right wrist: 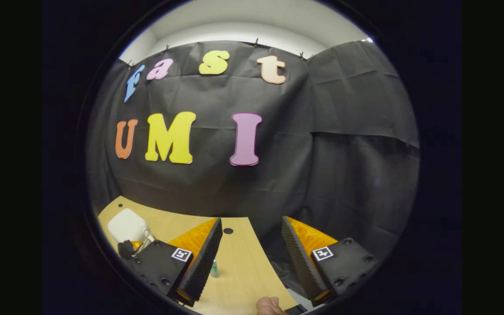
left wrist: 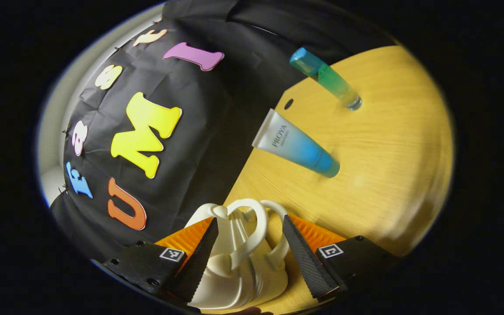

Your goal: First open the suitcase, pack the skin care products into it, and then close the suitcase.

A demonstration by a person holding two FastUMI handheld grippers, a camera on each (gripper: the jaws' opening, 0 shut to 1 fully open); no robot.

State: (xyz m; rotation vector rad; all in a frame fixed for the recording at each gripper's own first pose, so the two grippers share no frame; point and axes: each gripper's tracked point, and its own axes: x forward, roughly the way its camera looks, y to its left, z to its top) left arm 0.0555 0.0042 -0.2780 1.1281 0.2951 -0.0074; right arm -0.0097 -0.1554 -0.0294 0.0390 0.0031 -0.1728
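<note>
Flanking a white handle (left wrist: 243, 232), left claw (left wrist: 252, 245) spread.

The tube (left wrist: 295, 143) lying on the counter (left wrist: 387, 175) carries the brand word PROYA; smaller print beneath is unreadable.

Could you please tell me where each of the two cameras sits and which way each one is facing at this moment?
Left gripper view: rides on the left gripper, tilted, looking across the wooden table at a squeeze tube and a teal bottle; its fingers flank a white pump bottle.
Right gripper view: rides on the right gripper, facing the booth wall, open on nothing; a fingertip shows at the bottom edge.
Shared: the table, the white bottle and the left gripper.
</note>
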